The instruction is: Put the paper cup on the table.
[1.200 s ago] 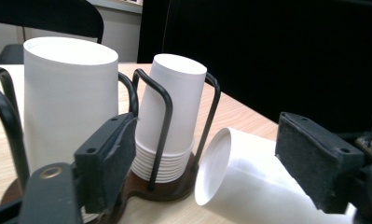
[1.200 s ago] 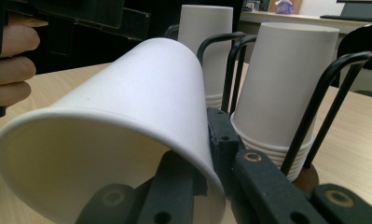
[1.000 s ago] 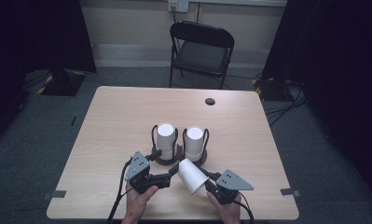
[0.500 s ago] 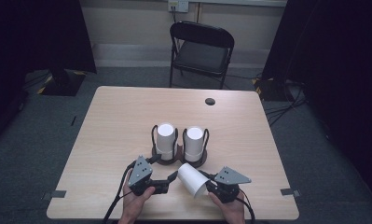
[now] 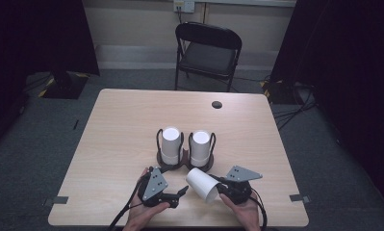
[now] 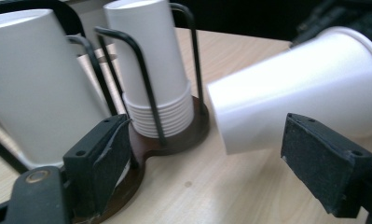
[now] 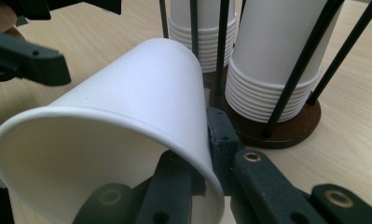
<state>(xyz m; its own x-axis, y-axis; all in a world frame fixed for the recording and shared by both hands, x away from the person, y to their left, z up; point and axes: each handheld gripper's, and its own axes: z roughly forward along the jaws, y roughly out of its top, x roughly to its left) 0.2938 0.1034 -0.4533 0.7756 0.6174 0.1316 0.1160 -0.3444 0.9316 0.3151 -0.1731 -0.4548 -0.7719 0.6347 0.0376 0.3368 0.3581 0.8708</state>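
Right gripper (image 5: 217, 188) clamps the paper cup's (image 5: 202, 184) rim (cup tilted); left gripper (image 5: 180, 193) gapes wide.

Cup (image 5: 202, 184) lies before the cup rack (image 5: 185, 161) — chair (image 5: 207, 53) behind table (image 5: 122, 125).

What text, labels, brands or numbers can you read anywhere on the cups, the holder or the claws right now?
None: no readable text in any view.
The loose paper cup held in the right claw is plain white, inside and out.
The two stacks of cups in the wire cup holder are unmarked.
The left claw has bare black pads.
The wall outlet is too small to read.
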